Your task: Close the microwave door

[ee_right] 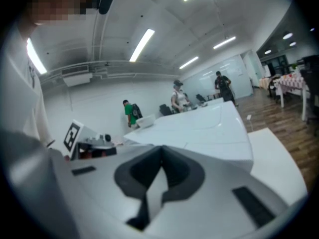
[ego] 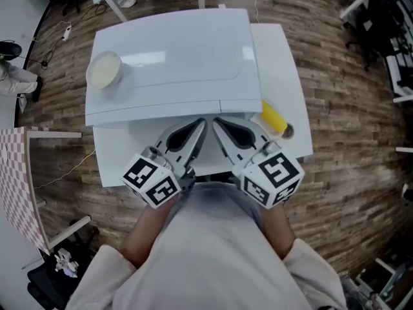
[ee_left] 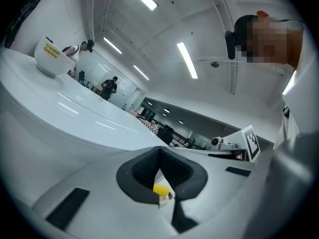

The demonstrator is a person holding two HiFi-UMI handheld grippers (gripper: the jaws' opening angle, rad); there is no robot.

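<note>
I look down on the top of a white microwave (ego: 174,63) standing on a white table (ego: 284,89). Its front face and door are hidden from above, so I cannot tell how the door stands. My left gripper (ego: 202,123) and right gripper (ego: 217,122) sit side by side just in front of the microwave's front edge, tips nearly touching each other. Both are shut with nothing held. The left gripper (ee_left: 159,151) view shows the microwave's (ee_left: 75,116) top rising to the left. From the right gripper (ee_right: 160,151), the microwave (ee_right: 204,126) lies ahead and to the right.
A white bowl (ego: 104,70) rests on the microwave's top at the far left corner, also visible as the bowl (ee_left: 50,59) in the left gripper view. A yellow object (ego: 273,117) lies on the table beside a small round item (ego: 286,132). Wooden floor surrounds the table; other people stand far off.
</note>
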